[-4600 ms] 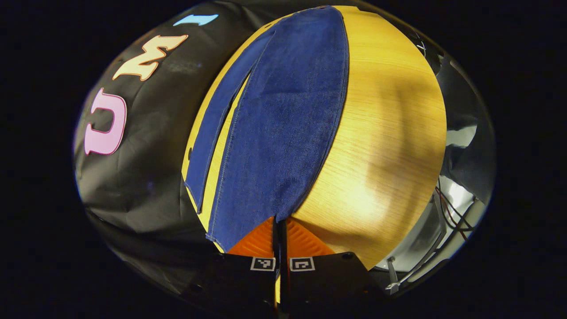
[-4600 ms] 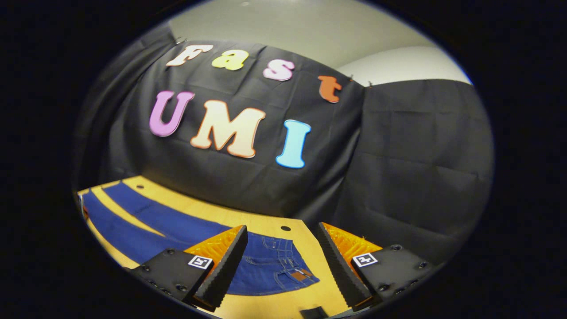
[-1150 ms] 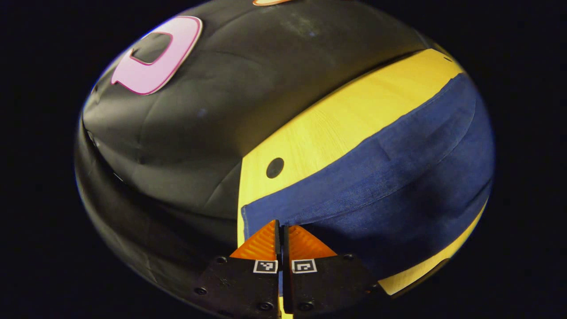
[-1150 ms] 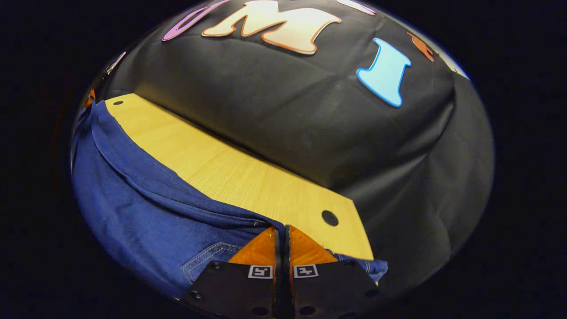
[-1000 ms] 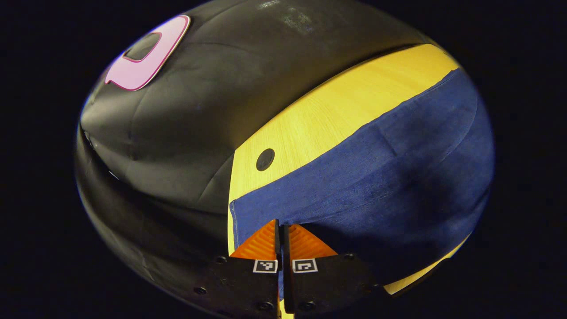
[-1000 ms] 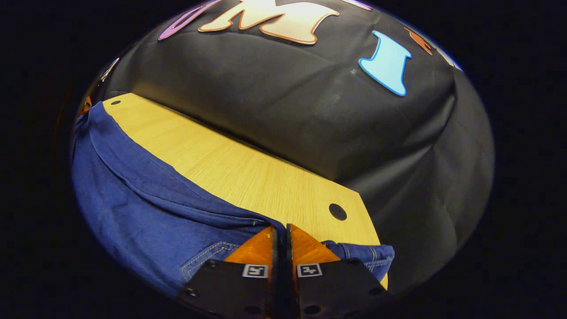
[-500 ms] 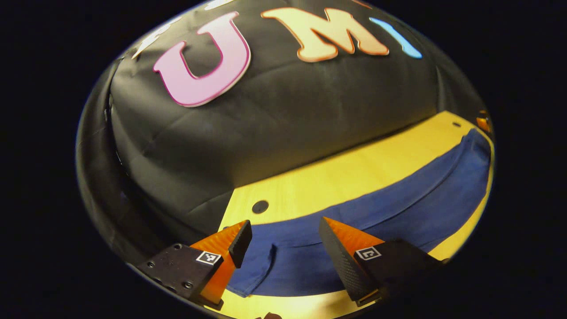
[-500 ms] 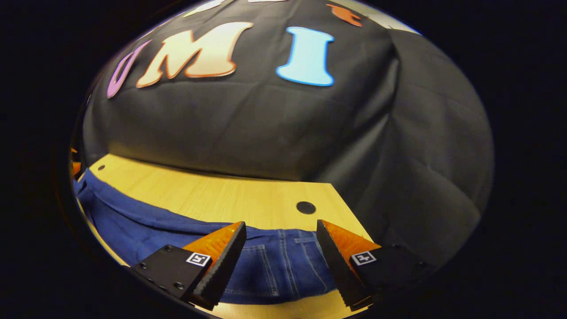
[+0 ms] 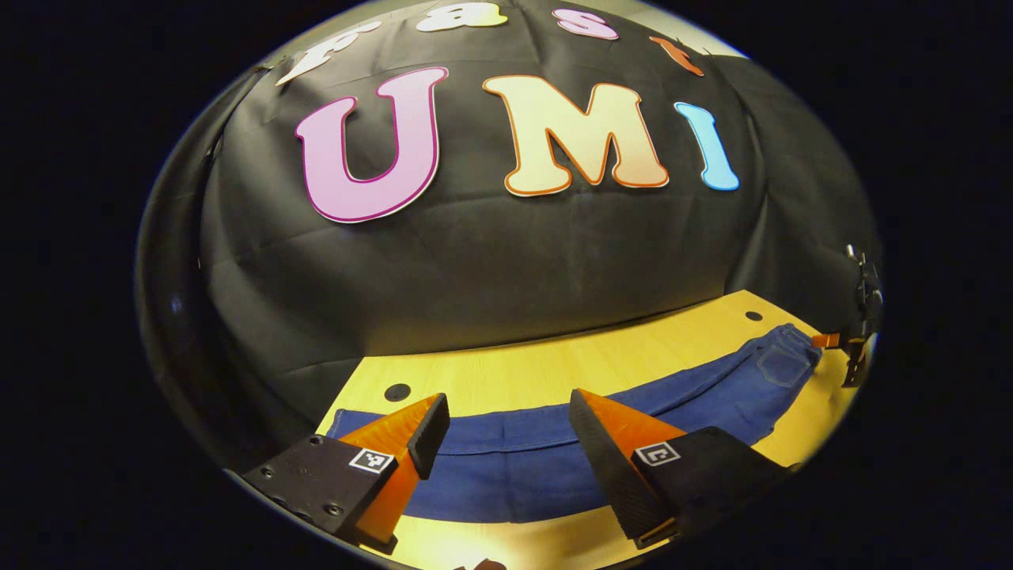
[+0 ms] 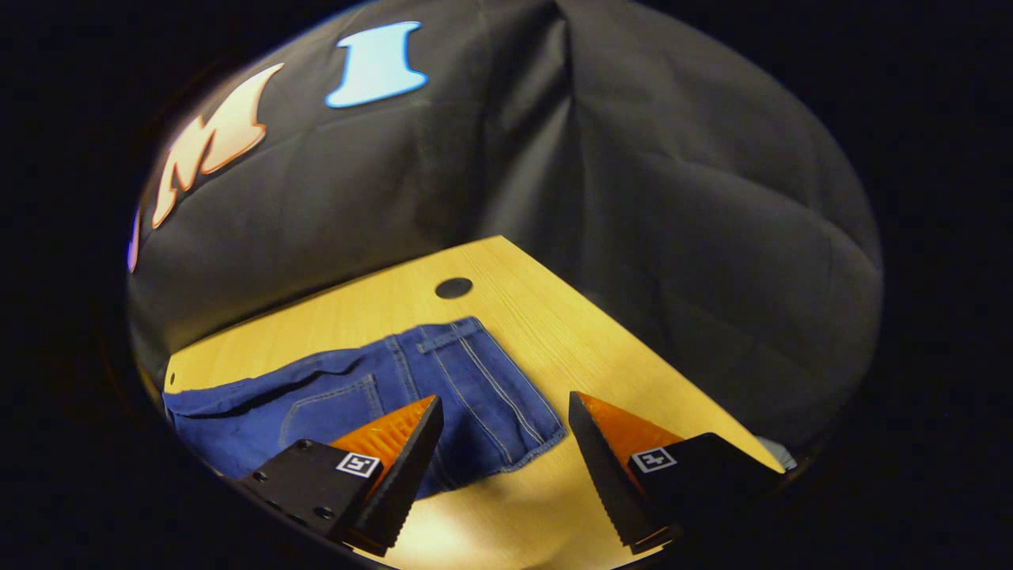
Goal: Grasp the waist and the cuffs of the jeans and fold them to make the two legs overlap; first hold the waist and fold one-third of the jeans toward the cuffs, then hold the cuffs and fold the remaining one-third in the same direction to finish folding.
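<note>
On the wooden surface (image 9: pixel 601 360) lie the jeans (image 9: pixel 554 459), spread flat as one long blue band with the two legs laid over each other, running along the side near the black cloth wall (image 9: pixel 475 253). In the left gripper view the cuffs (image 9: pixel 348 423) lie at the left end of the band, close to a round hole in the surface (image 9: pixel 396 392), and the denim stretches away to the right, where the waist (image 9: pixel 783 356) with a back pocket shows far off near a second hole (image 9: pixel 753 316). In the right gripper view the waist end (image 10: pixel 475 380) lies close by, with its waistband, stitched seams and a pocket (image 10: pixel 332 408) facing up, the waistband edge pointing toward a hole in the surface (image 10: pixel 453 287). The left gripper (image 9: pixel 502 443) hangs above the cuff end with its orange-and-black fingers (image 9: pixel 609 443) spread wide, nothing between them and no contact with the cloth that can be made out. The right gripper (image 10: pixel 498 451) hangs above the waist end, its fingers (image 10: pixel 396 455) likewise spread apart and holding nothing; the left one overlaps the denim in the picture, but whether it touches cannot be told. At the far right edge of the left gripper view, the other gripper (image 9: pixel 855 348) shows small just beyond the waist. Bare surface lies in front of the jeans on the near side in both views.
</note>
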